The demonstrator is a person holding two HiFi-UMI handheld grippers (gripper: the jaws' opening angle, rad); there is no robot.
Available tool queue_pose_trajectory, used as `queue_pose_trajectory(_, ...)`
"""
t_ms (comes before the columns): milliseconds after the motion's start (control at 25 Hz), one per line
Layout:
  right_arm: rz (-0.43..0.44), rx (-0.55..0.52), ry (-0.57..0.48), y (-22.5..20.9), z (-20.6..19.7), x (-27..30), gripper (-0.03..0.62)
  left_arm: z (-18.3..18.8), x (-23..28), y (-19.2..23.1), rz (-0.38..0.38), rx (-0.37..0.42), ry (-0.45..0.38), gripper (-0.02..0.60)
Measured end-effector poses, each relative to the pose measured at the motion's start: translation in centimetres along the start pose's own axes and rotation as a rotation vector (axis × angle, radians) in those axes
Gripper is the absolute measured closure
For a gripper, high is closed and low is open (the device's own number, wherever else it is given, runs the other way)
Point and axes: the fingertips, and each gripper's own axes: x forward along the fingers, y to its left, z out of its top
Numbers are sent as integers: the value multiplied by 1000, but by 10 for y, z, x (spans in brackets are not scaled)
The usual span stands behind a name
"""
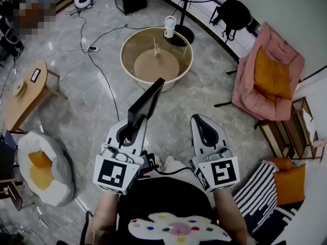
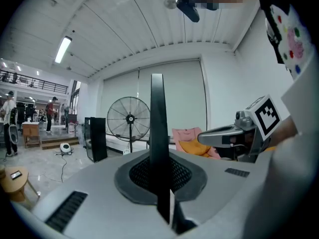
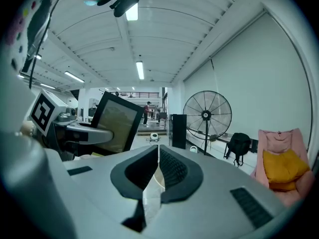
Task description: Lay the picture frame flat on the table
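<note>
The light is bright, even and indoor. Ceiling strip lights [image 3: 140, 69] glare white in both gripper views and are blown out at their centres. In the head view the polished floor [image 1: 92, 101] has a soft sheen and only faint, diffuse shadows. Both gripper views bulge like a fisheye, with straight lines curving and the corners black. The picture frame [image 2: 157, 123] reads as a dark silhouette against the pale far wall [image 2: 192, 98].
</note>
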Motion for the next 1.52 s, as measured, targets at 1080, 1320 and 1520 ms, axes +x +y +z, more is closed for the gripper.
queue_pose_trajectory(1080,2,-30,-32,-3,14,54,557,10,20,42,21,44,-29,558)
queue_pose_trajectory(1320,37,-31,-13,-32,15,95,557,17,66,66,48,41,-26,558)
queue_pose_trajectory(1520,65,-21,9,-62,17,138,557,22,109,89,78,8,-17,558)
